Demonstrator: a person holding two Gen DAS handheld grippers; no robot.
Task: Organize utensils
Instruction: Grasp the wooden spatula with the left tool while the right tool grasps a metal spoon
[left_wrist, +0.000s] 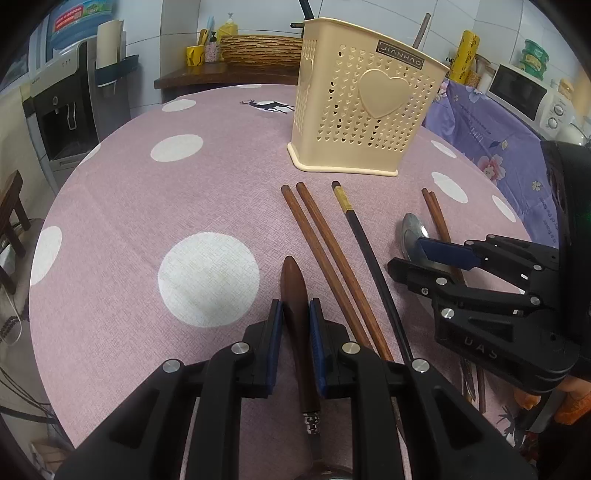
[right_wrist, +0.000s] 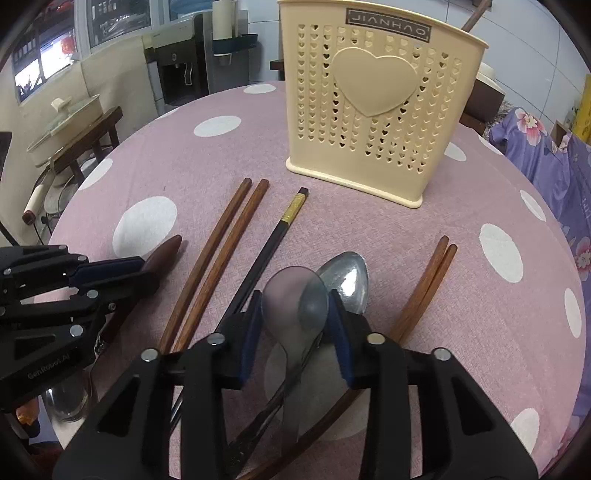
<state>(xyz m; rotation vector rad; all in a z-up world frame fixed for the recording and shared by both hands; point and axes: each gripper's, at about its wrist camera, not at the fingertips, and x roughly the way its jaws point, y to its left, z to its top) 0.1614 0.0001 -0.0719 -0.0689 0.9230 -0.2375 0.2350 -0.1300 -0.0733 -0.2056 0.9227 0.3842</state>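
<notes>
Cream holder (left_wrist: 364, 107) holds a stick; left gripper (left_wrist: 295, 314) pinches wooden handle (left_wrist: 295, 295); right gripper (right_wrist: 293, 314) pinches clear spoon (right_wrist: 293, 295).

The left gripper (left_wrist: 295, 314) sits low and points forward, its 2 blue-padded fingers (left_wrist: 276, 325) nearly parallel with a narrow gap. A wooden handle (left_wrist: 295, 295) lies in that gap; whether the pads press it cannot be told. The right gripper (right_wrist: 293, 314) is off to its right, at about the same height, also pointing forward. Its 2 fingers (right_wrist: 338, 325) stand a little wider apart, bracketing the bowl of a translucent spoon (right_wrist: 295, 302), with the pads at the bowl's edges.
</notes>
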